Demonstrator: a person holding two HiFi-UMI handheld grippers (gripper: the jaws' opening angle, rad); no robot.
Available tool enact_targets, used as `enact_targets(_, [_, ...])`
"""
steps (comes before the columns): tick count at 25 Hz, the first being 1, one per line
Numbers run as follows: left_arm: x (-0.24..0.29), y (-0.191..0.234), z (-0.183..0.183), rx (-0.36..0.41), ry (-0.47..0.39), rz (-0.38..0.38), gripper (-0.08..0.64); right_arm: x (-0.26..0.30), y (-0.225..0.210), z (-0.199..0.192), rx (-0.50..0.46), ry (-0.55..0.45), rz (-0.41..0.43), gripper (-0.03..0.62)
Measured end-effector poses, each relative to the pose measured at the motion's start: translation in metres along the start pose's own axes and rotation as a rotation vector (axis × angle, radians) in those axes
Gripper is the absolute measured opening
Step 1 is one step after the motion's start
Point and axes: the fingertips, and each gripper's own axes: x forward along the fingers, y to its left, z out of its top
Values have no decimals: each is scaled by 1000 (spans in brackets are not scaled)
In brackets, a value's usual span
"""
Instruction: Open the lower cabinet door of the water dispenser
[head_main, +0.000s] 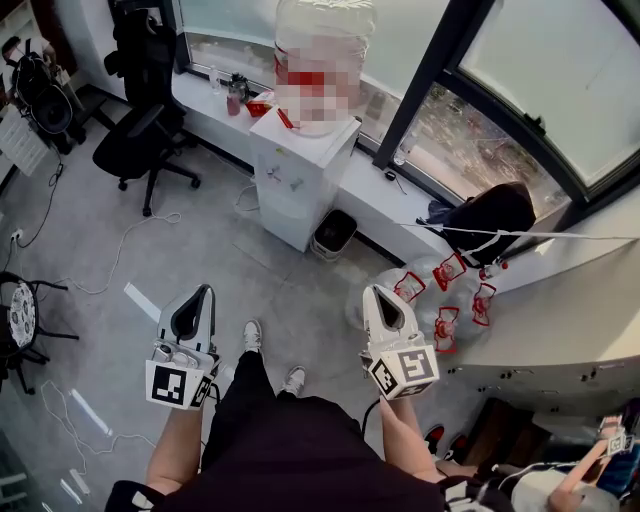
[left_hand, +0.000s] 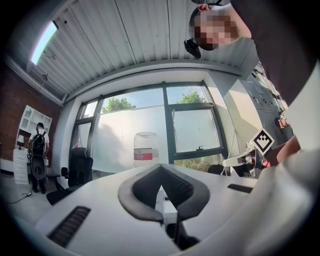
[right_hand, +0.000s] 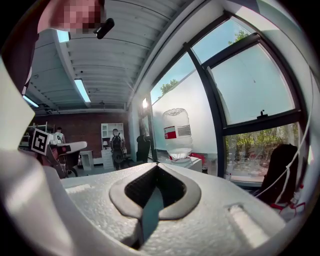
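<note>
The white water dispenser (head_main: 300, 160) stands against the window sill with a large bottle (head_main: 320, 40) on top. Its lower cabinet door (head_main: 285, 218) looks closed. Both grippers hang well short of it, above the floor in front of the person. My left gripper (head_main: 200, 292) and right gripper (head_main: 378, 292) point toward the dispenser, both shut with nothing in them. In the left gripper view the pads of the left gripper (left_hand: 161, 166) meet below the distant bottle (left_hand: 145, 150). The right gripper view has the right gripper (right_hand: 156, 166) with pads together, and the bottle (right_hand: 177, 131) far ahead.
A black office chair (head_main: 140, 140) stands left of the dispenser and a small bin (head_main: 333, 233) at its right. Several empty water bottles with red handles (head_main: 440, 295) lie on the floor at the right. Cables (head_main: 120, 250) run across the grey floor. The person's shoes (head_main: 252, 335) are between the grippers.
</note>
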Motion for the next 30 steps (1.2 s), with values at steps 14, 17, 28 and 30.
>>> enact_targets(14, [109, 91, -14, -46, -11, -105, 6, 124, -10, 28, -19, 6, -72, 5])
enact_targets(17, [136, 115, -18, -66, 0, -156, 6, 160, -3, 39, -13, -5, -87, 5])
enact_targets(28, [227, 115, -37, -126, 16, -354, 6, 179, -37, 18, 34, 81, -243, 5])
enact_targets(30, [235, 110, -40, -129, 18, -352, 6, 182, -47, 12, 28, 92, -234, 5])
